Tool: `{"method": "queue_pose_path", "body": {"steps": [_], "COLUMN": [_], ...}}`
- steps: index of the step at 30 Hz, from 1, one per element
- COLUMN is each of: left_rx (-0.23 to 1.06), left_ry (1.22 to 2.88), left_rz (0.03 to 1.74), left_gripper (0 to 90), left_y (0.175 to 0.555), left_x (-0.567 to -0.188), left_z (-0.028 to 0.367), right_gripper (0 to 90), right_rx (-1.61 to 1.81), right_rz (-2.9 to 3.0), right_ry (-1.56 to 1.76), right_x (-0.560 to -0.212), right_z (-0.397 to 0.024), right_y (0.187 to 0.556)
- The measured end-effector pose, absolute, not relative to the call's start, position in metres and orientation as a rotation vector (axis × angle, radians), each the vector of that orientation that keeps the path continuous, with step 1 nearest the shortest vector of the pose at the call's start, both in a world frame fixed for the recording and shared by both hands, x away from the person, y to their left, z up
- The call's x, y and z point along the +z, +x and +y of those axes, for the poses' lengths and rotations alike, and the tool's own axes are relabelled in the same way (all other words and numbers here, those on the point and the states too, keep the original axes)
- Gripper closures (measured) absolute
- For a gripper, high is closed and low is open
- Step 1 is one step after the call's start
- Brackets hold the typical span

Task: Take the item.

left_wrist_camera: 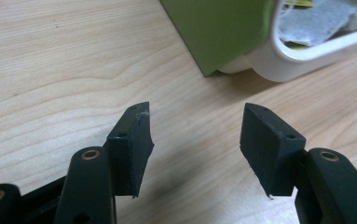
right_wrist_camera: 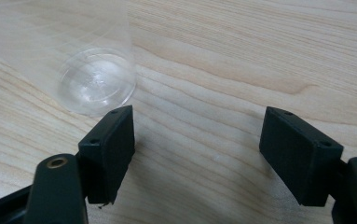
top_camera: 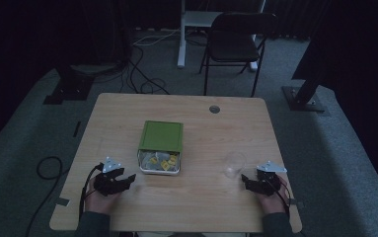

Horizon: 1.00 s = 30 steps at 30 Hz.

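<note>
A white tub point(top_camera: 159, 172) stands at the middle of the wooden table point(top_camera: 201, 207), its green lid point(top_camera: 162, 136) folded back behind it. Inside lie several small sachets point(top_camera: 163, 161), some with yellow tags. My left gripper point(top_camera: 127, 178) rests near the table's front left, open, with nothing between its jaws. In the left gripper view the left gripper point(left_wrist_camera: 197, 116) points at bare wood just short of the lid point(left_wrist_camera: 213, 32) and tub point(left_wrist_camera: 283, 65). A clear plastic cup point(top_camera: 235, 164) stands to the tub's right. My right gripper point(top_camera: 245, 180) is open just beside it; the cup point(right_wrist_camera: 92, 79) sits beyond the right gripper point(right_wrist_camera: 198, 119), off its left jaw.
A round cable hole point(top_camera: 214, 109) is set near the table's far edge. Behind the table stand a black folding chair point(top_camera: 236, 39) and a white desk leg point(top_camera: 181, 34). Cables point(top_camera: 142, 74) run over the grey carpet, and black stands flank the table.
</note>
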State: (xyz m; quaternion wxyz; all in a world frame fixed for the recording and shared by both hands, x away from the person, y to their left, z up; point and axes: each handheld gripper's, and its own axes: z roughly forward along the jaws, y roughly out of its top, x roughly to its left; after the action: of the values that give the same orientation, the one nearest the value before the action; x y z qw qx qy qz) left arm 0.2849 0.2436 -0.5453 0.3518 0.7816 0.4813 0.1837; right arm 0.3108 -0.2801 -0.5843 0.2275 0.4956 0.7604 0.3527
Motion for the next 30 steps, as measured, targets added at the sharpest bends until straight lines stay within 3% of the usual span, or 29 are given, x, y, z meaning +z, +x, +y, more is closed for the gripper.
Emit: {"method": "queue_pose_path", "body": {"steps": [17, 30], "left_rx": [0.488, 0.478], "left_ry": [1.999, 2.046], "left_rz": [1.127, 1.011], "left_gripper": [43.8, 47.2], "left_y": [0.269, 0.268], "left_x": [-0.518, -0.503], "left_z": [0.238, 0.212], "right_gripper": [26.0, 26.0], "right_rx": [0.972, 0.971], "right_rz": [2.095, 2.095], "right_ry": [1.365, 1.365], "right_x": [-0.584, -0.584], "right_z": [-0.28, -0.28], "right_y": [0.311, 0.311]}}
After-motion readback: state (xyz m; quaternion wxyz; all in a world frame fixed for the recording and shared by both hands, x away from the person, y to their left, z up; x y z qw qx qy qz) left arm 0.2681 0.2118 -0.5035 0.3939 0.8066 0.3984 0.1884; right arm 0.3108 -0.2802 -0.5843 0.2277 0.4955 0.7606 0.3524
